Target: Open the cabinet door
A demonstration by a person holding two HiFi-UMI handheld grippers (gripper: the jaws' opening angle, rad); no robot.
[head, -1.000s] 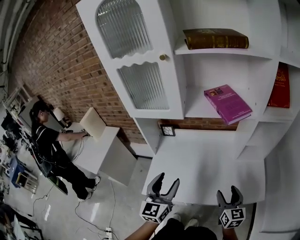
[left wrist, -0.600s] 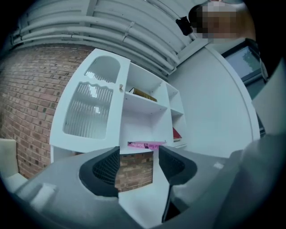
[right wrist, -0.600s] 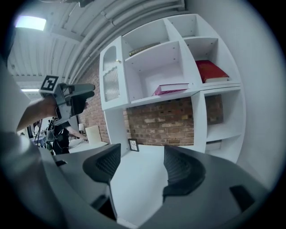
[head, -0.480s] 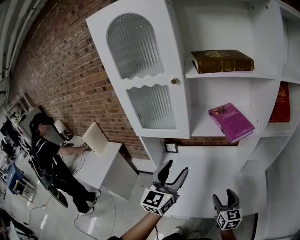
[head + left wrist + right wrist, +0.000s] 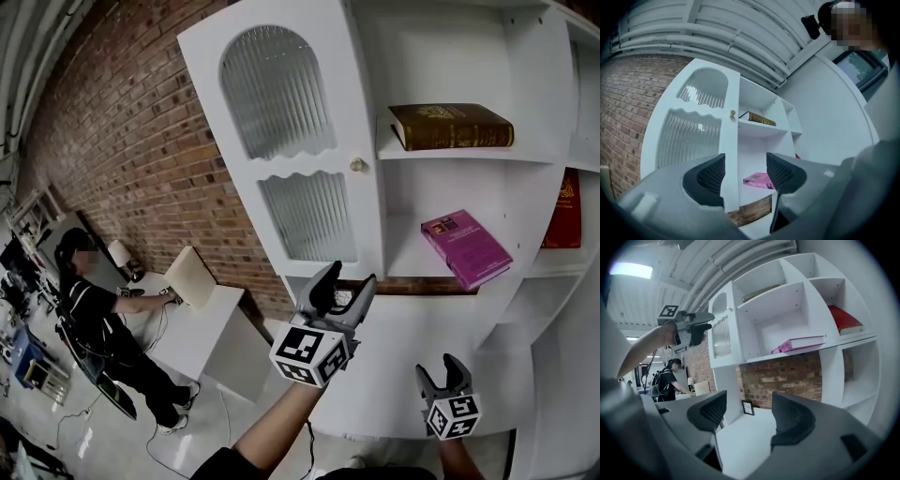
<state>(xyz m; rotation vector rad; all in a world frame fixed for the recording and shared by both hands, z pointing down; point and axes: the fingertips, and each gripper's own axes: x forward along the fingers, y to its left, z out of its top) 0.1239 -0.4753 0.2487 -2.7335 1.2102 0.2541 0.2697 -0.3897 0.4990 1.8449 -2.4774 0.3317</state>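
Observation:
A white cabinet door (image 5: 291, 141) with two ribbed glass panes stands at the left of the shelf unit, with a small brass knob (image 5: 356, 165) near its right edge. The door (image 5: 701, 136) and its knob (image 5: 732, 113) also show in the left gripper view. My left gripper (image 5: 342, 289) is raised, open and empty, below the knob and apart from it. In the left gripper view the door's right edge lies between the jaws of the left gripper (image 5: 746, 172). My right gripper (image 5: 444, 373) hangs lower at the right, open and empty, over the white counter (image 5: 412, 375).
A brown book (image 5: 450, 126), a pink book (image 5: 466, 247) and a red book (image 5: 564, 197) lie on open shelves. A small framed picture (image 5: 747, 407) stands on the counter. A seated person (image 5: 98, 309) works at a desk (image 5: 202, 314) by the brick wall (image 5: 122, 141).
My left gripper has risen toward the cabinet door and its knob. The right gripper has stayed low. The head view has tilted up a little.

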